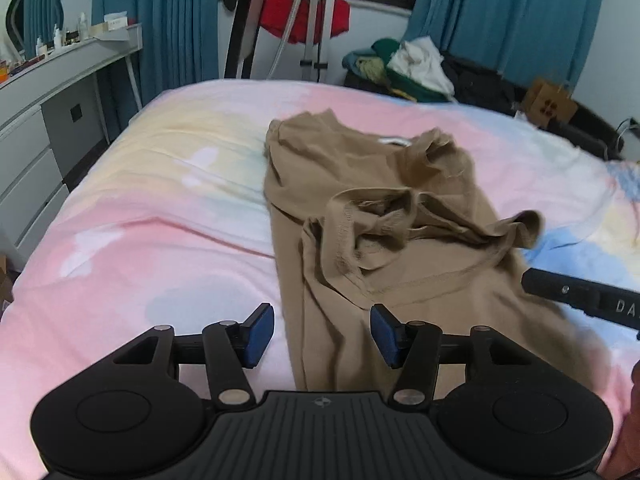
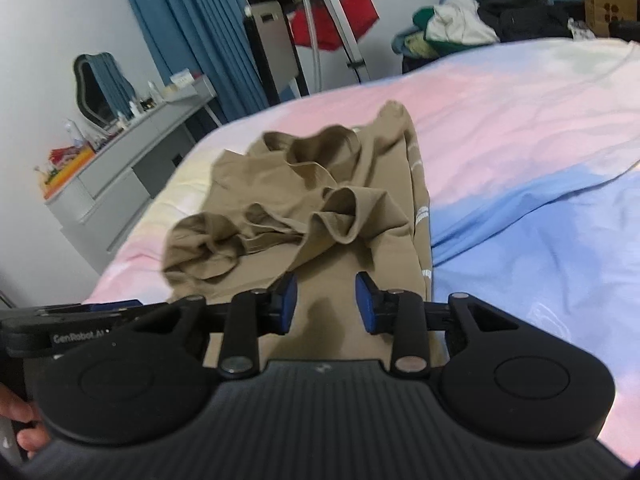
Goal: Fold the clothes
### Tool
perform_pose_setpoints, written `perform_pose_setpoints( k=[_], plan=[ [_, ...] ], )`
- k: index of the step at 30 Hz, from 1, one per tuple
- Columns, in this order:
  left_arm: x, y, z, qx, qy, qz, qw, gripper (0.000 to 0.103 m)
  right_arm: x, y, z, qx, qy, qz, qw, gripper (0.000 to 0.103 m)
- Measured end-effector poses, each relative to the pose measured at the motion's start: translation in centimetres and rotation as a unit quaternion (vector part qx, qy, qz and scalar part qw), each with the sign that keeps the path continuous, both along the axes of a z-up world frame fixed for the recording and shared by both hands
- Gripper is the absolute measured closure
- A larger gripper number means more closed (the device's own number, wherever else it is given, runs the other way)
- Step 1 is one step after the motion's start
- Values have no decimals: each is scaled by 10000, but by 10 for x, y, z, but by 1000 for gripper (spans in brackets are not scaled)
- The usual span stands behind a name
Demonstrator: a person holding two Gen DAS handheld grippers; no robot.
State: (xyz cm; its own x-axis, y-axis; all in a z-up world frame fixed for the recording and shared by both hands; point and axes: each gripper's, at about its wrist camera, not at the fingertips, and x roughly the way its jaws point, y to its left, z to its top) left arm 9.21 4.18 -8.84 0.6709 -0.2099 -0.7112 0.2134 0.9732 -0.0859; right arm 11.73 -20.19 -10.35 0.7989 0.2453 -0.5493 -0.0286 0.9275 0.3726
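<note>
One tan shirt [image 1: 360, 208] lay on the pastel bedspread [image 1: 140, 208], long axis near-to-far, sleeves bunched across its middle. Left gripper [image 1: 322, 334] hung open over the near hem, empty. Right gripper [image 2: 326, 300] empty, likewise unclosed.

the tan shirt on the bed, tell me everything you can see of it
The tan shirt is a soft, matte knit in one plain khaki colour, with stitched hems and small white print along one side edge. It lies on the pastel bedsheet, roughly folded lengthwise, sleeves bunched in rumpled loops on top. The open left gripper and right gripper sit over its near end; no pad visibly pinches it.
</note>
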Motion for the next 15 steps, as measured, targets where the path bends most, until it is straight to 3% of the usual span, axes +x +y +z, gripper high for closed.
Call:
perform_pose_setpoints(
  k=[5, 8, 13, 15],
  plan=[
    [-53, -1, 20, 123, -424, -242, 9987, 33, -46, 7, 21, 163, -318, 35, 9994, 67],
    [-73, 3, 23, -105, -325, -367, 9987, 29, -72, 8, 27, 333, -454, 16, 9984, 67],
    [-86, 8, 24, -635, -180, -305, 9973, 29, -81, 2, 22, 762, -264, -62, 9967, 66],
    [-87, 7, 25, -633, -257, -290, 9972, 28, -79, -1, 21, 918, -219, -100, 9955, 65]
  ],
)
